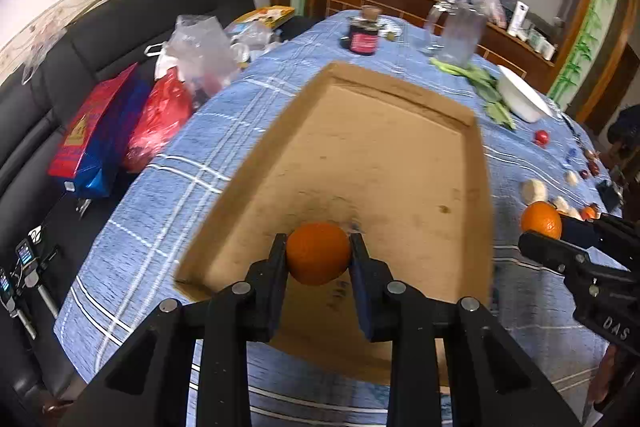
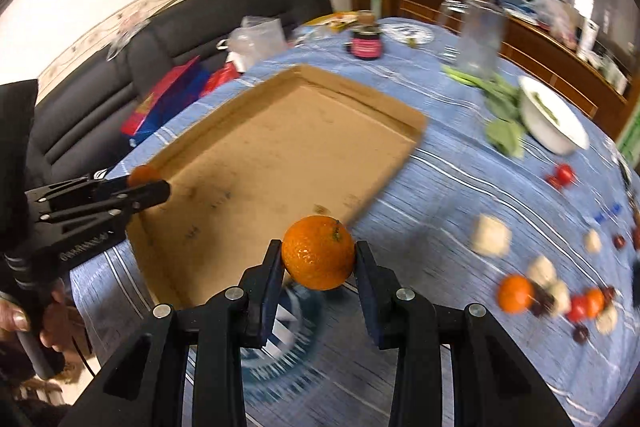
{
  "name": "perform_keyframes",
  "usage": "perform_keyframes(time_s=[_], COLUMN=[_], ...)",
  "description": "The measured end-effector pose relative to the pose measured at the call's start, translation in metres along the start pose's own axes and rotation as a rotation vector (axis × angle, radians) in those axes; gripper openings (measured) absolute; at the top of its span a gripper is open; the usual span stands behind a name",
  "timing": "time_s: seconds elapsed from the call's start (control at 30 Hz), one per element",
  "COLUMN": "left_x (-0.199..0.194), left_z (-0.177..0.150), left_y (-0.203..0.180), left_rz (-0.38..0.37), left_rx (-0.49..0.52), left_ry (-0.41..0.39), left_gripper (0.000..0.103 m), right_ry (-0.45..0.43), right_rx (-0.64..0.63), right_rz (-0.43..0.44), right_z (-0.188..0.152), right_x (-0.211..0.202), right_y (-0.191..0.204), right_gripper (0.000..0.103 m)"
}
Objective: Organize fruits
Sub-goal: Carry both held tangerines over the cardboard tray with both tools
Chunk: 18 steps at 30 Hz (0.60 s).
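blue striped table [image 2: 460,163]. on it: cardboard tray [image 1: 360,131] ahead of the left tongs, dark jar [image 1: 363,39] and clear jug [image 1: 460,35] beyond, greens [image 2: 500,131] and white bowl [image 2: 554,121] far right, small fruits [image 2: 560,299] right of the right tongs.

Both cameras ride on the handheld grippers, close above the table and tilted steeply down, facing the far cabinet. The left wrist view sits over the near edge of the cardboard tray [image 1: 384,155], looking along it. The right wrist view hangs just right of the tray [image 2: 280,147], over the blue tablecloth [image 2: 460,187]. Both views share the tray, the white bowl [image 1: 520,95] [image 2: 554,119] beyond its right corner, and the black sofa [image 1: 120,27] [image 2: 224,11] to its left.
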<state>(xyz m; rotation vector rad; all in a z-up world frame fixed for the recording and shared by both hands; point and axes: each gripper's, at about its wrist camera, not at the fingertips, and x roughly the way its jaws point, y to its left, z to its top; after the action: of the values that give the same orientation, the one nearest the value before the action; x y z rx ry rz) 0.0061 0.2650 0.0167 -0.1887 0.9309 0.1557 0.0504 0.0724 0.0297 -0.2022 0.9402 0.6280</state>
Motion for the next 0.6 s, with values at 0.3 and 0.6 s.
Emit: perform_keyframes(time_s=[0.3,0.6], left_x=[0.029,0.047], left_z=[0.005,0.003], left_y=[0.024,0.034], left_rz=[0.043,0.062], left_rx=[-0.011,-0.016], left_ry=[0.042,0.077], left_gripper=[0.028,0.029], right_ry=[0.092,0.133], right_rx=[-0.070,-0.061], right_rz=[0.029,0.009], right_z=[0.013,0.011], right_x=[0.063,0.085], right_y=[0.042,0.041], right_gripper=[0.039,0.039])
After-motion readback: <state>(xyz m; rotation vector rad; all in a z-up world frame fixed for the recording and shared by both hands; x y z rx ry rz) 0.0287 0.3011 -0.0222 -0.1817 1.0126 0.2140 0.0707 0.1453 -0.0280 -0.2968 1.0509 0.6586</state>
